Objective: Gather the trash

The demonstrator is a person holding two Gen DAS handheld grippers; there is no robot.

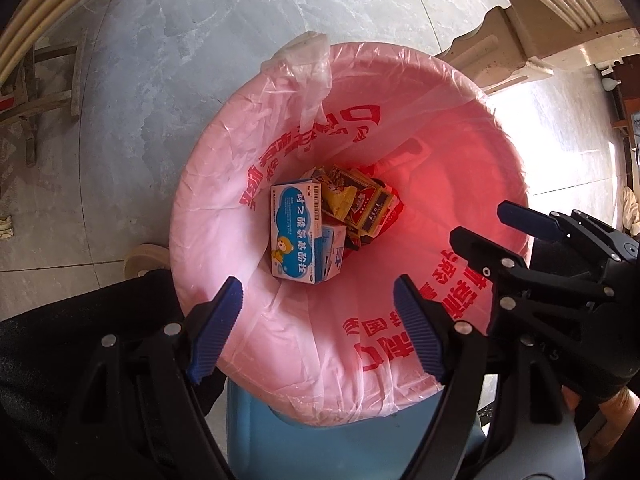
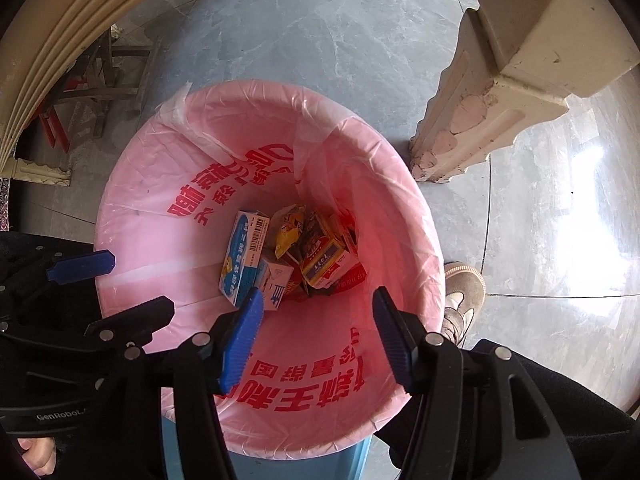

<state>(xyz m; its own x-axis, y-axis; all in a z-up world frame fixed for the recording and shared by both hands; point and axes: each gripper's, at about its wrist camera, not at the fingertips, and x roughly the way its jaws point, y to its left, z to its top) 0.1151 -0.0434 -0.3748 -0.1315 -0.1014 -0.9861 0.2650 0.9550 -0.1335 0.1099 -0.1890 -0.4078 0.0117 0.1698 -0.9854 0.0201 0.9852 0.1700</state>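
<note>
grey marble floor, cream furniture leg

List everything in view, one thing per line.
bin: one, blue, on the floor under both grippers
bag: one, pink with red print, lining the bin
medicine box: one, white and blue, at the bottom of the bag
small box: one, white and blue, beside the medicine box
wrappers and packs: several, yellow and red, heaped beside the boxes
table leg: one, cream, right of the bin
stool: one, wooden, far left
floor: grey tiles
shoe: one, beige, right of the bin
left gripper: black with blue pads, open, empty
right gripper: black with blue pads, open, empty
</note>
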